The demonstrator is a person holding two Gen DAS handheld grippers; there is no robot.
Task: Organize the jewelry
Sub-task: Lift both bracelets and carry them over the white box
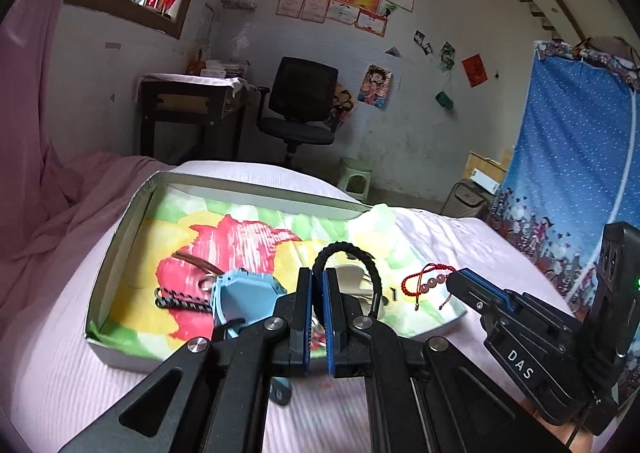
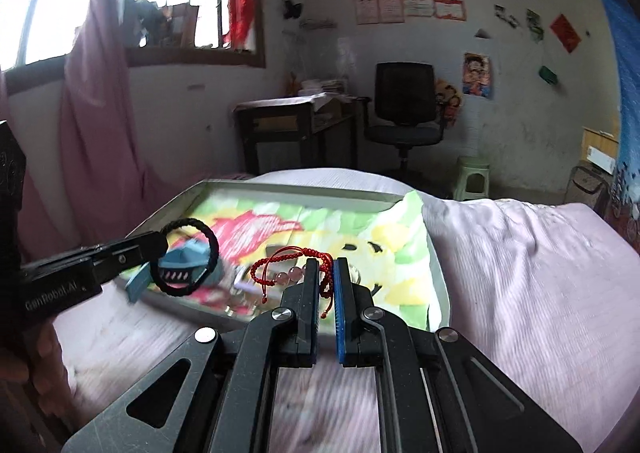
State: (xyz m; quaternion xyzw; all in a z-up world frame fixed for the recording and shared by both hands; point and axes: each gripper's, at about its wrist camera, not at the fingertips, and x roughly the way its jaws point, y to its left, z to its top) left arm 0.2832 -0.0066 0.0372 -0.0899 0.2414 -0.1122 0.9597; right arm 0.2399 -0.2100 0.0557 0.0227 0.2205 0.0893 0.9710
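Note:
A shallow cardboard box (image 1: pixel 120 249) lined with a bright flower-print cloth lies on the bed. My left gripper (image 1: pixel 318 275) is shut on a black braided bracelet (image 1: pixel 360 249), whose loop rises above the box. My right gripper (image 1: pixel 454 277) is at the right, shut on a red cord bracelet (image 1: pixel 420 280) with pink beads. In the right wrist view the right gripper (image 2: pixel 326 273) pinches the red cord bracelet (image 2: pixel 280 259). The left gripper (image 2: pixel 162 241) holds the black bracelet (image 2: pixel 214 249) to its left. A light blue watch (image 1: pixel 244 297) and a black-and-white braided band (image 1: pixel 180 299) lie in the box.
The box rests on a bed with a pale pink sheet (image 2: pixel 520 273). Beyond the bed stand a black office chair (image 1: pixel 300 105), a dark desk (image 1: pixel 188 105) and a green stool (image 1: pixel 354 177). A blue patterned curtain (image 1: pixel 572 157) hangs at the right and a pink one (image 2: pixel 96 113) at the left.

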